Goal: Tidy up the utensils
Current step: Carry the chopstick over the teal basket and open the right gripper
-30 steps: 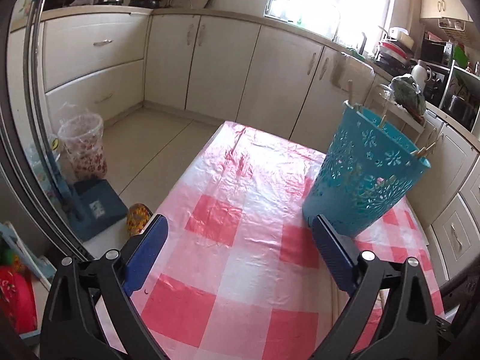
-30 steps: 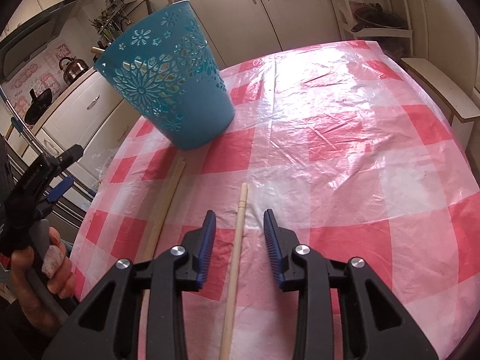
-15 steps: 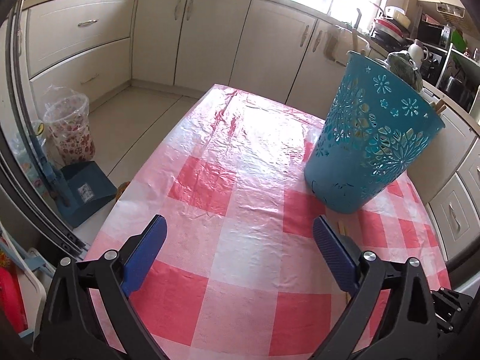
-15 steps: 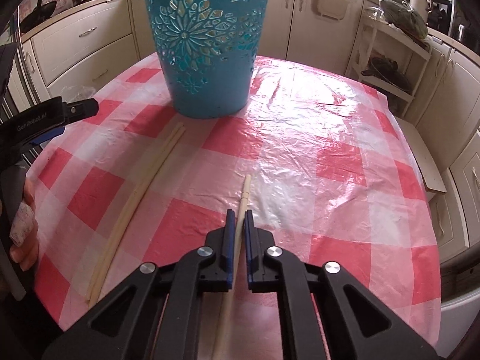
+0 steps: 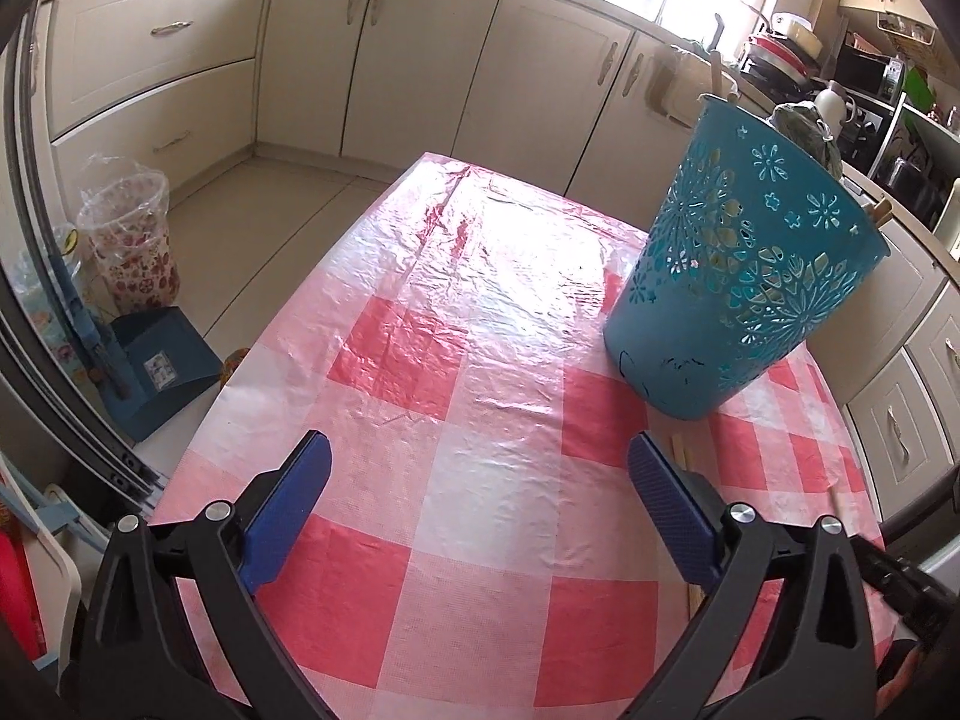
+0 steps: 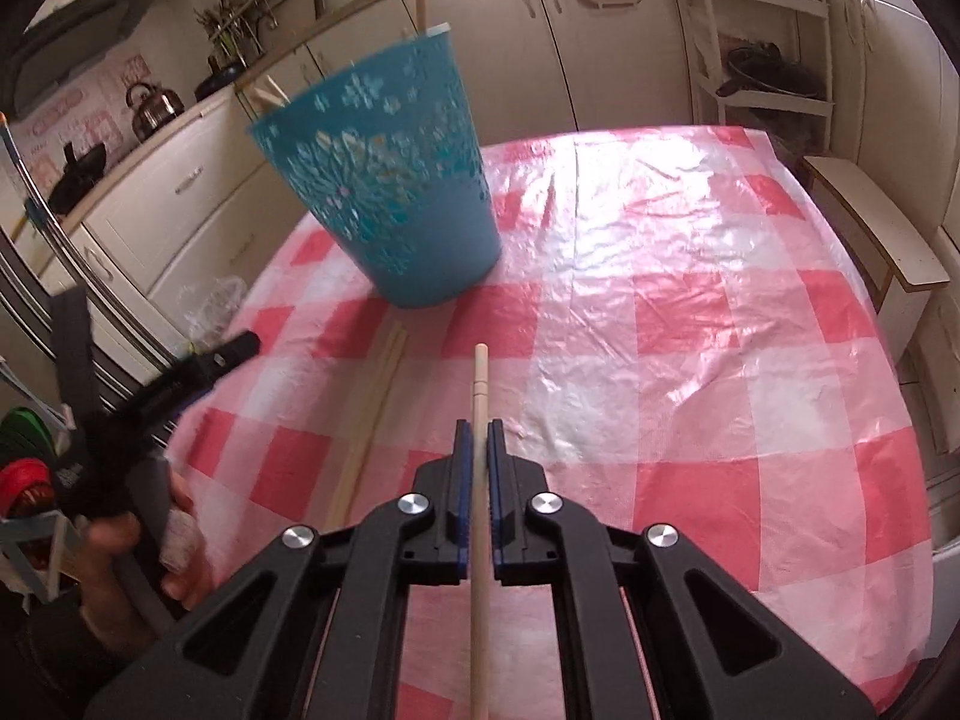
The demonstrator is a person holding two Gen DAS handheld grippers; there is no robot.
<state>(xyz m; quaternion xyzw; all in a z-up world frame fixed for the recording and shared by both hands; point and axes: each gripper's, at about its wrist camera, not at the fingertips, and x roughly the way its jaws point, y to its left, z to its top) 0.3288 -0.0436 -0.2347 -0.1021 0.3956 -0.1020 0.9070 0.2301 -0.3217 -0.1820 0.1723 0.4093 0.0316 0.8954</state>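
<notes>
Utensils of pale wood are split between the teal basket (image 5: 744, 276) and the checked worktop (image 5: 480, 396). From the left wrist view, the left tool (image 5: 477, 483) hangs above the worktop with its blue pads spread wide and nothing between them. The basket stands on the worktop ahead and to the right, stick ends poking over its rim. A pair of chopsticks (image 5: 684, 450) peeks out just beside the right pad, near the basket's base.

From the right wrist view, the right tool (image 6: 478, 444) is clamped on a wooden stick (image 6: 480, 384), which runs forward between the pads and points toward the basket (image 6: 390, 192). The chopsticks (image 6: 372, 414) lie on the worktop (image 6: 690, 330) left of the stick, apart from it. The left tool (image 6: 234, 351) appears at the left edge, blurred.
</notes>
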